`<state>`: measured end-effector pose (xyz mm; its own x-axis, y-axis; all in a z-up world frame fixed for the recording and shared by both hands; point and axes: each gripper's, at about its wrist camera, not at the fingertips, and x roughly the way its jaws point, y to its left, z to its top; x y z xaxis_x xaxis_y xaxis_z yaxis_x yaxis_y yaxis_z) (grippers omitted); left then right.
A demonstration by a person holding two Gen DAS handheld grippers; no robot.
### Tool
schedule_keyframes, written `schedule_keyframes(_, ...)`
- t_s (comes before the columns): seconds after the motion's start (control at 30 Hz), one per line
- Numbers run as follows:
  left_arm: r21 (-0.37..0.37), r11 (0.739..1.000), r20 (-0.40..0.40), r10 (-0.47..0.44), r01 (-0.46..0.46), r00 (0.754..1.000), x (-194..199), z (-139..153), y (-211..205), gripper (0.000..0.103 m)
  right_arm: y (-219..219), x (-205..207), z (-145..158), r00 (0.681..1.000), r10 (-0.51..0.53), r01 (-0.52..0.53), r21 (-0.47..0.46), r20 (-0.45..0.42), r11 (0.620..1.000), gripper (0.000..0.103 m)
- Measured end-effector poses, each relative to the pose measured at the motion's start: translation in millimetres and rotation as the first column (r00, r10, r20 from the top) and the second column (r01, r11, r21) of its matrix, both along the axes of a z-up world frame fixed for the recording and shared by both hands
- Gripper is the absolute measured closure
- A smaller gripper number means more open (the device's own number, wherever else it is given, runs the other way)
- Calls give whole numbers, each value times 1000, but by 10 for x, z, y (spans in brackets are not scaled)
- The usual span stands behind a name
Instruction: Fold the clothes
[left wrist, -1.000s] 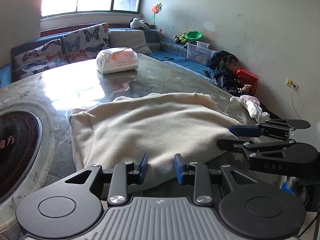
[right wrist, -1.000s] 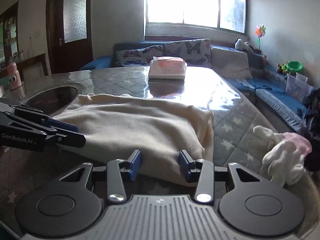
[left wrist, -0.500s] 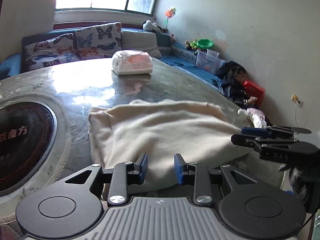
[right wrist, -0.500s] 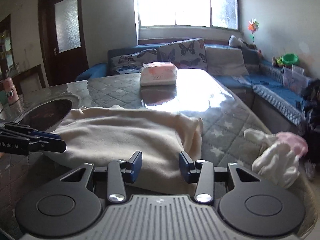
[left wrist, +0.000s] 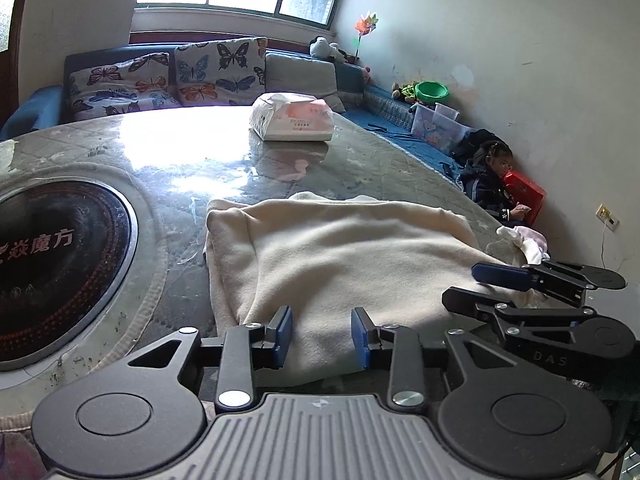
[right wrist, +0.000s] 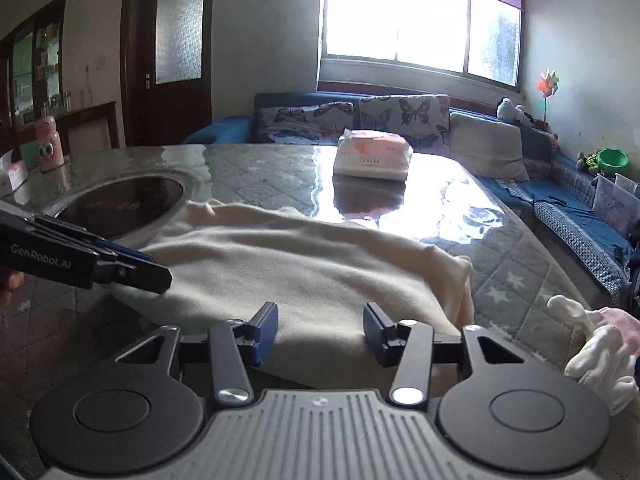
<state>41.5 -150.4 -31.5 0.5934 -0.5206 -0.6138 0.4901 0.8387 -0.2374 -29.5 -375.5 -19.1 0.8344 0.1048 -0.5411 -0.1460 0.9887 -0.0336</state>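
cream garment (left wrist: 344,256): soft matt fleecy cloth | table (left wrist: 200,152): glossy clear cover over quilted fabric | left gripper (left wrist: 321,334): matt black, probably plastic; blue pads | tissue pack (left wrist: 294,117): shiny wrapper

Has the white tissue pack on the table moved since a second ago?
Cannot tell. The tissue pack sits differently in both views, but the butterfly cushions behind it shift with it, which suggests the cameras moved.
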Motion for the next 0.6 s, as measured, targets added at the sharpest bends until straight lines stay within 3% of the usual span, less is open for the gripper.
schedule_keyframes(0.17,20,1000,-1,7,-7,1000,-43,15,-64,56,18,-15,-40,1000,-4,4,1,-6,1000,47)
schedule_keyframes(0.37,21,999,-3,24,-24,1000,-84,89,-87,39,26,-43,16,1000,-13,12,8,19,1000,18)
schedule_keyframes(0.6,33,999,0,42,-42,999,-111,107,-86,29,33,-58,10,999,-27,27,12,28,1000,0)
